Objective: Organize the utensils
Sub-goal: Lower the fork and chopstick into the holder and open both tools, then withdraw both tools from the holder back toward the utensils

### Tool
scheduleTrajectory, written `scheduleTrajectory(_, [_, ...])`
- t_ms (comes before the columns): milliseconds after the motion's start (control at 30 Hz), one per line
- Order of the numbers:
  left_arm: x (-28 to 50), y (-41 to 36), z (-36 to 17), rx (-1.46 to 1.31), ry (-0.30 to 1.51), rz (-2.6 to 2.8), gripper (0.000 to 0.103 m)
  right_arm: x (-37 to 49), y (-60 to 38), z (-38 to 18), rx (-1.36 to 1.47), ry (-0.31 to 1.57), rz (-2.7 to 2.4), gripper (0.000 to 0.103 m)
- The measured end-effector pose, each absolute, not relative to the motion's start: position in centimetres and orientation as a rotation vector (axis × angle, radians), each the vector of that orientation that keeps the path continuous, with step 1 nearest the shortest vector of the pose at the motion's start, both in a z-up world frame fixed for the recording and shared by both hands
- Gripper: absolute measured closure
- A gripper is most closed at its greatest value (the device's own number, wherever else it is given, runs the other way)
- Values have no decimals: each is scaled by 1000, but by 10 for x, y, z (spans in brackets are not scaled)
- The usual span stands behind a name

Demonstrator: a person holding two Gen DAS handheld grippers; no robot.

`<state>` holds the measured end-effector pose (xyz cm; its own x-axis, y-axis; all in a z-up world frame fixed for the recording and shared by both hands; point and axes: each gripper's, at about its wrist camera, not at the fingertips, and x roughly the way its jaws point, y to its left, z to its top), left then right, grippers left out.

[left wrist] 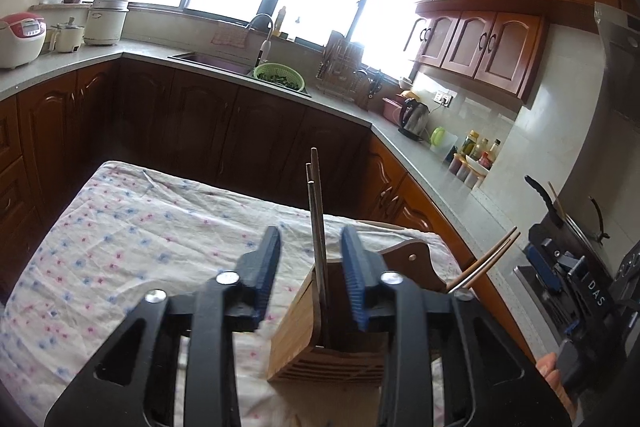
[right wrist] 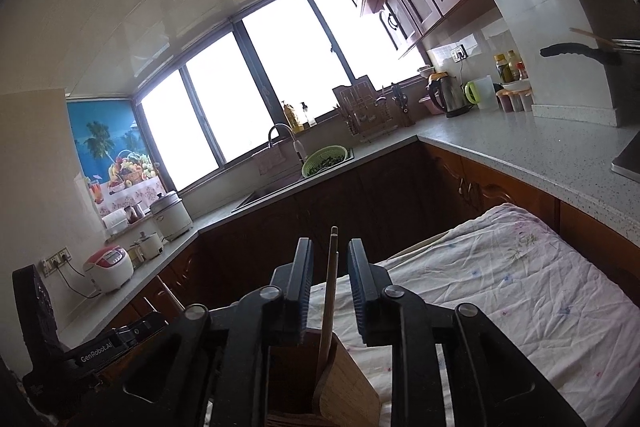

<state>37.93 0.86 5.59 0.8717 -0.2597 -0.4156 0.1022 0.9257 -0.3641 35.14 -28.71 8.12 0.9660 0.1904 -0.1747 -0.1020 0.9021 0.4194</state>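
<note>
A wooden utensil holder (left wrist: 296,339) stands on the table covered with a flowered cloth (left wrist: 120,247). A dark pair of chopsticks (left wrist: 318,211) stands upright in it, between the fingers of my left gripper (left wrist: 310,233), which is open with a gap on both sides. A lighter pair of chopsticks (left wrist: 490,261) leans out of the holder to the right. In the right wrist view my right gripper (right wrist: 330,245) is open around a wooden chopstick (right wrist: 330,303) that rises from the holder (right wrist: 348,387); the pads do not touch it.
An L-shaped grey counter (left wrist: 420,155) over dark wood cabinets runs behind and to the right of the table. On it are a sink with a green colander (left wrist: 278,75), a kettle (left wrist: 414,117), bottles (left wrist: 478,151) and rice cookers (left wrist: 20,39).
</note>
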Motion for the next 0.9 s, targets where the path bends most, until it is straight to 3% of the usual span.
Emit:
scheduleTrajectory(33, [372,13,57,-348,464,-181,30,347,-289,84,424,203,151,42])
scheduleTrajectory(167, [347,25,60,-317,482,-132,13,329,-294,93,439,199,173,20])
scheduleTrajectory(233, [333,33,57,-317,496,-115,11,319,-297,94,442,212,192,10])
scheduleTrajectory(900, [196,65,11,-323,667,-72,9,199,-283,55,393,431,268,9])
